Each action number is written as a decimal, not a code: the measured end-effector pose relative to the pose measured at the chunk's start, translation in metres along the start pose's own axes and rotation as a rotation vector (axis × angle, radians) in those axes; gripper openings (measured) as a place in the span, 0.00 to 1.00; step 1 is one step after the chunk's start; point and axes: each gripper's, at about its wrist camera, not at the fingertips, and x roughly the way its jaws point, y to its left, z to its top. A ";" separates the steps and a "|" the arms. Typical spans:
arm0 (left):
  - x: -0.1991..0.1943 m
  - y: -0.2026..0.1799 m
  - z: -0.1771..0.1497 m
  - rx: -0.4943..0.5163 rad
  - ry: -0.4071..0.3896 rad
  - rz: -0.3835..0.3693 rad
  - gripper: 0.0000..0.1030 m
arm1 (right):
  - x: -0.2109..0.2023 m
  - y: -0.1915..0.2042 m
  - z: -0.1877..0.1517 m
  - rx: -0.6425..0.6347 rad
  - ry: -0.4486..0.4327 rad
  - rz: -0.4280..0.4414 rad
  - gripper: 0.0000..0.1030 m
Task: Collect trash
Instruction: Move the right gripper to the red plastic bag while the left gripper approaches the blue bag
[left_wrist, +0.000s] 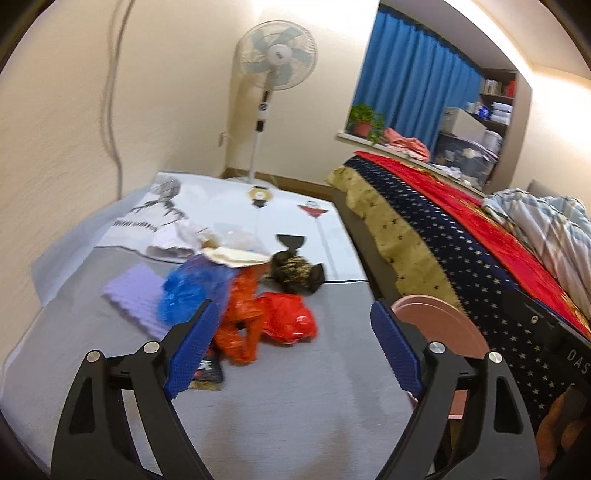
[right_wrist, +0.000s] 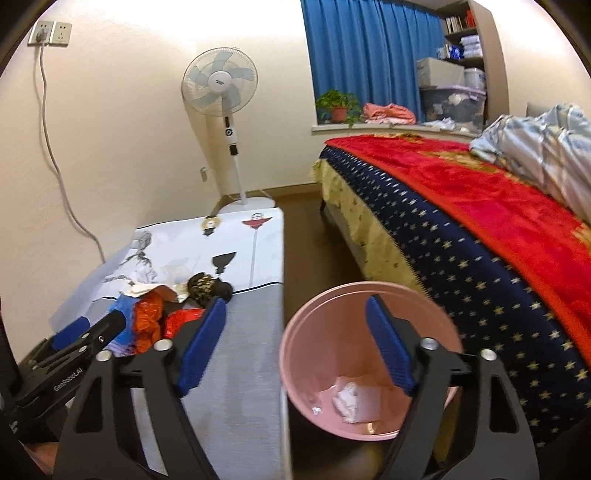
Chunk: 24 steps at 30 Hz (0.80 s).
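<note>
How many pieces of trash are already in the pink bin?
1 clear piece: a crumpled white paper wad lying on the bottom of the pink bin. A tiny scrap sits beside it; the right claw hides part of the inside.

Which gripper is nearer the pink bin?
Right. The right gripper hovers open above the bin, looking into it. The left gripper sits over the table by the trash pile, with the bin off to its right.
</note>
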 end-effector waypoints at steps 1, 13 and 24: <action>0.001 0.004 0.000 -0.006 0.002 0.017 0.74 | 0.004 0.002 -0.001 0.004 0.008 0.013 0.63; 0.023 0.044 -0.004 -0.077 0.020 0.119 0.55 | 0.046 0.035 -0.014 -0.005 0.064 0.130 0.52; 0.044 0.055 -0.004 -0.081 0.031 0.165 0.55 | 0.093 0.055 -0.024 0.020 0.131 0.197 0.52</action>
